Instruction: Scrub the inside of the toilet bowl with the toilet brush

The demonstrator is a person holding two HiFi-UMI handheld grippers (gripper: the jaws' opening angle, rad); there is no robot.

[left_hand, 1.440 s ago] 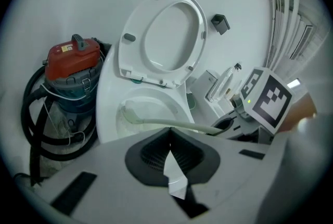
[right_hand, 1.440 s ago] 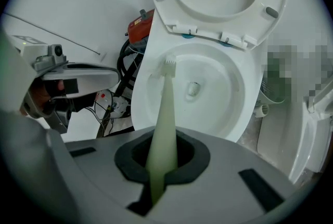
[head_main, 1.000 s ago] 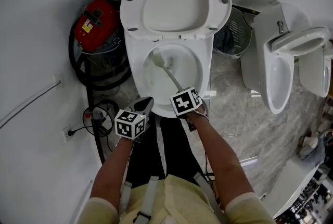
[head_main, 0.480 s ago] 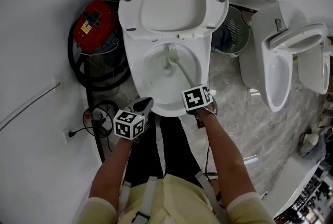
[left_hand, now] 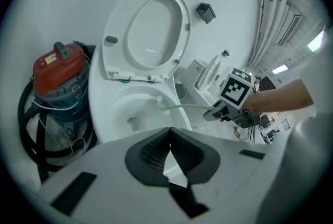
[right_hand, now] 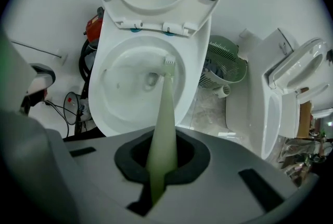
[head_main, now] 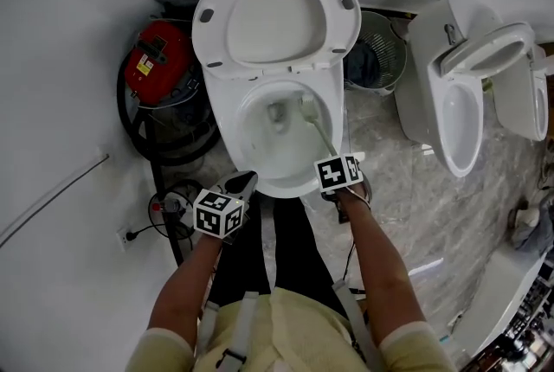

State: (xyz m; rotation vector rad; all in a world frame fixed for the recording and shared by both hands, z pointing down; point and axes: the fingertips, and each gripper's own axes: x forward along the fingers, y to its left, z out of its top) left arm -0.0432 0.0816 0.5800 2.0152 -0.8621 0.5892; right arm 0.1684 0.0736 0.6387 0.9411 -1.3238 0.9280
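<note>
A white toilet bowl (head_main: pixel 322 156) stands with its seat and lid (head_main: pixel 270 11) raised against the wall. My right gripper (head_main: pixel 333 159) is shut on the pale green handle of the toilet brush (right_hand: pixel 162 113). The brush head (head_main: pixel 308 109) rests on the bowl's inner right wall, and also shows as the brush head (right_hand: pixel 169 61) in the right gripper view and the brush head (left_hand: pixel 158 103) in the left gripper view. My left gripper (head_main: pixel 243 182) hangs shut and empty over the bowl's front left rim, its jaws meeting at the tips.
A red vacuum cleaner (head_main: pixel 154 59) with black hoses sits left of the toilet. A green wire basket (head_main: pixel 376 59) stands at its right. Further right are two more white toilet fixtures (head_main: pixel 463 93). A cable and wall socket (head_main: pixel 130 234) lie at the lower left.
The brush head has swept from the bowl's left inner wall across to the right inner wall, and my right gripper moved right with it. The left gripper stayed put.
</note>
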